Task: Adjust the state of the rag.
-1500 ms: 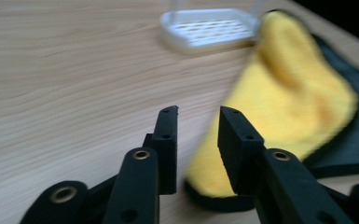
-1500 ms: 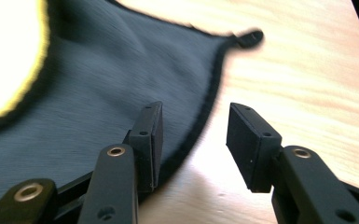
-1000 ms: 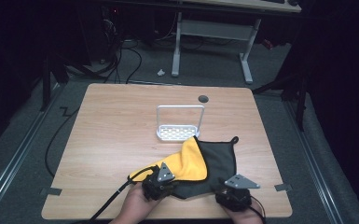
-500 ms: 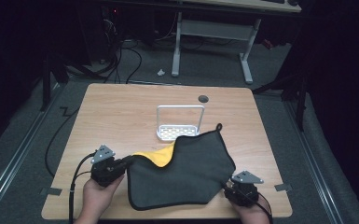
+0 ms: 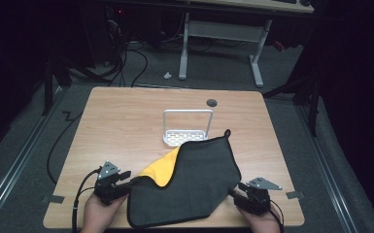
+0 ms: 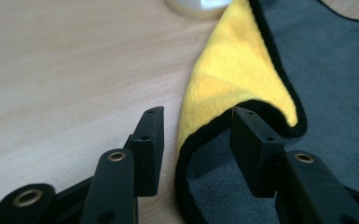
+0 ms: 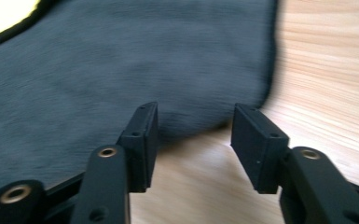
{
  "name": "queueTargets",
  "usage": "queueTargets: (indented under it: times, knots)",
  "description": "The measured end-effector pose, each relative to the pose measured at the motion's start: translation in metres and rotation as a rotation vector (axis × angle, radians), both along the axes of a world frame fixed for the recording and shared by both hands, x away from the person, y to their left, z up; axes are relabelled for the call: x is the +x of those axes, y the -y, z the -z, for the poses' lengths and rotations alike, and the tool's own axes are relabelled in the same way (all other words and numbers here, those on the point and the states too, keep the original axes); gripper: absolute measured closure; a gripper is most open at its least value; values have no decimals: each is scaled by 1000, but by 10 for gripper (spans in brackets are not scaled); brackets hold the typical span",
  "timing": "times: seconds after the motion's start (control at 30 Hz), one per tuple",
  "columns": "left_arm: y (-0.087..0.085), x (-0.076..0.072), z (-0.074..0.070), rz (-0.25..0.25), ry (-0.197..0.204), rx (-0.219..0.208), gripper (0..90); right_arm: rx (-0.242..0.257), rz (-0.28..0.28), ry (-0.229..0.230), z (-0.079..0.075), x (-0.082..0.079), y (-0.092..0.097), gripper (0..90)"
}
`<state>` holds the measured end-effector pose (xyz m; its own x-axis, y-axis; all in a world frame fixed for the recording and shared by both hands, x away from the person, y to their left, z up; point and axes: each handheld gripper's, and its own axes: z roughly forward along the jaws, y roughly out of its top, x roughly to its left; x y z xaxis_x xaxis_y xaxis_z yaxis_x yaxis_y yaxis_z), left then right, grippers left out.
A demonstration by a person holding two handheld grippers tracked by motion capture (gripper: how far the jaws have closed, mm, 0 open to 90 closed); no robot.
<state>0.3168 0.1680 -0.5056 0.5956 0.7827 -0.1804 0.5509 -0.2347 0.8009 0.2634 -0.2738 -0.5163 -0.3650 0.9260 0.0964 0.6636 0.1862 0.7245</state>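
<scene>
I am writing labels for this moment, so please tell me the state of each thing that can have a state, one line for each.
Cloth: lying flat on the table, grey side up, one corner folded over showing yellow, not gripped.
White rack: upright, empty, cloth edge against its front.
Left hand-held gripper: open, jaws on either side of the cloth's edge.
Right hand-held gripper: open, at the cloth's corner.

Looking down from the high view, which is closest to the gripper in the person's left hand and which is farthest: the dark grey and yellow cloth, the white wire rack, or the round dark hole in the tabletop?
From the left gripper:
1. Dark grey cloth with yellow underside, right beside it, at the table's near edge.
2. White wire rack, mid-table, beyond the cloth.
3. Round dark hole, near the far edge.
</scene>
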Motion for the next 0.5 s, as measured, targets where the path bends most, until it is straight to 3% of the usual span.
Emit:
queueTargets:
  times: [0.1, 0.27, 0.4, 0.47, 0.5]
  knots:
    - [13, -9, -6, 66, 46, -17, 561, -15, 8, -17, 2, 2, -9, 423]
    - [67, -15, 3, 205, 102, 102, 554, -29, -6, -7, 3, 3, -16, 421]
    - [90, 0, 16, 239, 39, 143, 541, -32, -13, -8, 3, 3, -16, 427]
    - [96, 5, 21, 242, 10, 187, 541, -27, -12, -17, 4, 3, -16, 424]
    - [97, 5, 22, 237, 24, 200, 563, -23, -14, -21, 5, 3, -16, 418]
